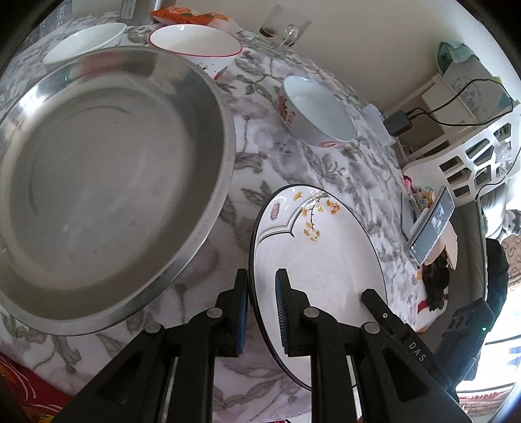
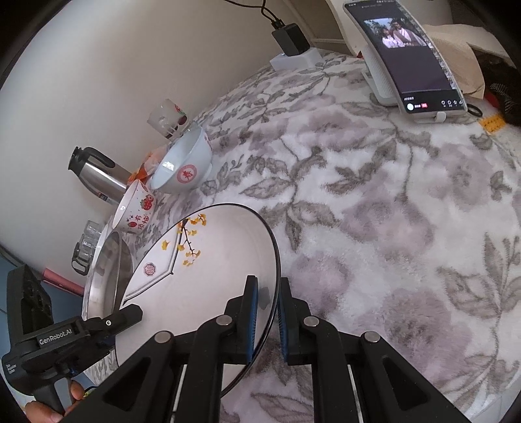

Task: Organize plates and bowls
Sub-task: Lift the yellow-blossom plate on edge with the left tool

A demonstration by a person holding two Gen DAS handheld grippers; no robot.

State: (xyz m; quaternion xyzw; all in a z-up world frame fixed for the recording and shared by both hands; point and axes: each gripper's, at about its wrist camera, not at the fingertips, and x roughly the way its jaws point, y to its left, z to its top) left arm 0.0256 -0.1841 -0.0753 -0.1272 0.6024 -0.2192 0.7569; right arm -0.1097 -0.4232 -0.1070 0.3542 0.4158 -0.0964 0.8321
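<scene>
A white plate with a yellow-leaf pattern and dark rim (image 1: 322,257) (image 2: 211,279) lies on the floral cloth. My left gripper (image 1: 262,312) straddles its left rim, one pad under and one over, jaws close around the rim. My right gripper (image 2: 268,315) straddles the opposite rim the same way. A large steel basin (image 1: 104,182) (image 2: 107,273) stands left of the plate. A bowl with a red emblem (image 1: 316,110) (image 2: 182,162), a strawberry bowl (image 1: 195,42) (image 2: 136,208) and a plain white bowl (image 1: 84,40) stand further back.
A glass mug (image 1: 280,29) (image 2: 167,118), a steel thermos (image 2: 97,175) and an orange packet (image 1: 192,16) stand by the wall. A phone on a stand (image 2: 407,58) (image 1: 429,224) plays video near the table edge. A charger (image 2: 291,39) sits behind.
</scene>
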